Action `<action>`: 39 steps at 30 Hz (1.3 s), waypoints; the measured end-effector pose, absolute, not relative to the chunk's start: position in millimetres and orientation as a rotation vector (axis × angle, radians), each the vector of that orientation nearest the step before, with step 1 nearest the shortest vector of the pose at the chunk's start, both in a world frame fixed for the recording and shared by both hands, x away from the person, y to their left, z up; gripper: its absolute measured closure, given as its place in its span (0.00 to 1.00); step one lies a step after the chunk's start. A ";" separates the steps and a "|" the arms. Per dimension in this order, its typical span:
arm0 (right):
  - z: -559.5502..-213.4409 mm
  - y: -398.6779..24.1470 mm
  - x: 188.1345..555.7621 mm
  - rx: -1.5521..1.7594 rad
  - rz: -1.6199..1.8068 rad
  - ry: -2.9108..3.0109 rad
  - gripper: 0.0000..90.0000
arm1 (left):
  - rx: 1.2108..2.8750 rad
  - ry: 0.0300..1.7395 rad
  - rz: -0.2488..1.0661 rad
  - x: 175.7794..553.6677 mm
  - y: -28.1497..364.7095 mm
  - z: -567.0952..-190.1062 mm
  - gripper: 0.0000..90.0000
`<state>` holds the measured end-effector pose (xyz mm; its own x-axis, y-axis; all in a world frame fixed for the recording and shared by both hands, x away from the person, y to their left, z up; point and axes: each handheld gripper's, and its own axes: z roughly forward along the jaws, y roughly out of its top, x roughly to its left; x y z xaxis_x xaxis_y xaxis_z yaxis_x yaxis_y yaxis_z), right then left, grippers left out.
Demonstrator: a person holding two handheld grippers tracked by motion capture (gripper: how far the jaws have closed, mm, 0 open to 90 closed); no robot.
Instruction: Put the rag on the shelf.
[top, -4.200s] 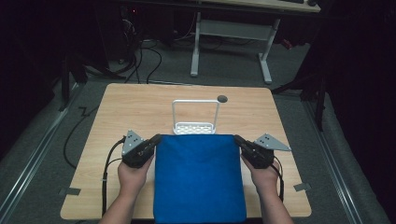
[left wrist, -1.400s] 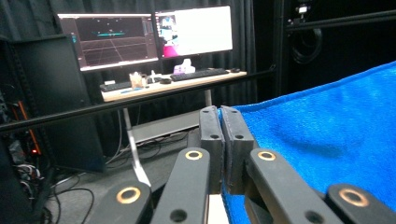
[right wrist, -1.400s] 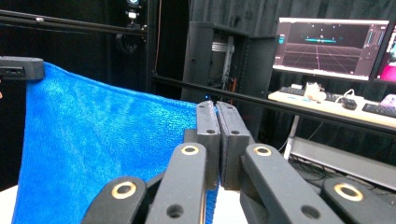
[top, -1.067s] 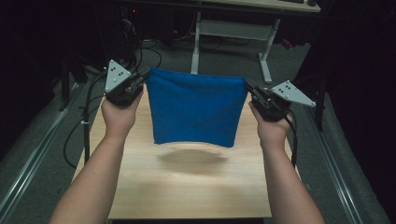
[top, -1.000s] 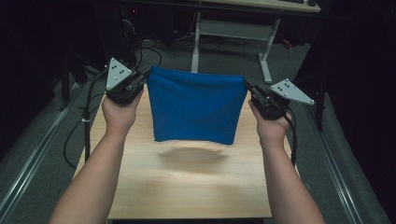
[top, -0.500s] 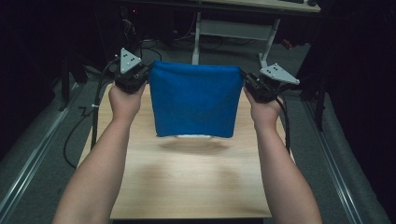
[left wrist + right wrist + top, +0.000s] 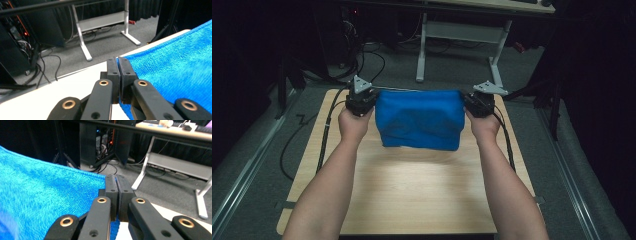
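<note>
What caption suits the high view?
Two grippers, left gripper and right gripper, hold a blue towel stretched above the table.

Light wooden table [image 7: 412, 190] with rounded corners, standing on grey carpeted floor [image 7: 257, 165].

The table top shows pale wood grain, brightest at its middle, with its near half bare in the high view. A blue towel [image 7: 419, 120] hangs over the far part of the table; its lower edge is blurred, so whether it touches the wood cannot be told. Black cables [image 7: 324, 135] run along the table's left edge and a cable [image 7: 507, 145] trails over its right side. In the left gripper view the table's far edge [image 7: 82, 68] appears pale against the carpet beyond it.
</note>
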<state>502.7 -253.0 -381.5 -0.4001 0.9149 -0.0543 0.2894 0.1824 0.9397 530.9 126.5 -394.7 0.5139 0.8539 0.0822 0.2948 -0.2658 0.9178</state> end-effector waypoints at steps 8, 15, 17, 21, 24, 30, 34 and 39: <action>-410.5 -250.5 500.0 1.173 1.180 1.864 0.99 | 1.847 0.994 0.653 524.8 128.9 -431.1 0.99; -429.8 -252.1 496.4 1.208 1.182 1.885 0.99 | 1.886 0.994 0.603 518.2 123.6 -450.0 0.99; -434.8 -251.8 495.1 1.217 1.186 1.893 0.99 | 1.884 0.989 0.597 516.6 122.4 -453.3 0.99; -441.7 -252.1 493.8 1.217 1.183 1.908 0.99 | 1.900 0.988 0.590 515.3 120.6 -460.0 0.99; -445.4 -252.0 493.2 1.220 1.189 1.916 0.99 | 1.909 0.991 0.574 514.1 119.3 -466.4 0.99; -458.8 -252.2 489.6 1.241 1.185 1.928 0.99 | 1.941 0.986 0.556 512.0 116.9 -479.2 0.99; -466.4 -254.0 488.5 1.252 1.166 1.941 0.99 | 1.956 0.998 0.536 510.8 117.8 -488.4 0.99; -472.6 -258.2 486.1 1.271 1.169 1.938 0.99 | 1.957 1.001 0.519 509.2 118.1 -493.9 0.99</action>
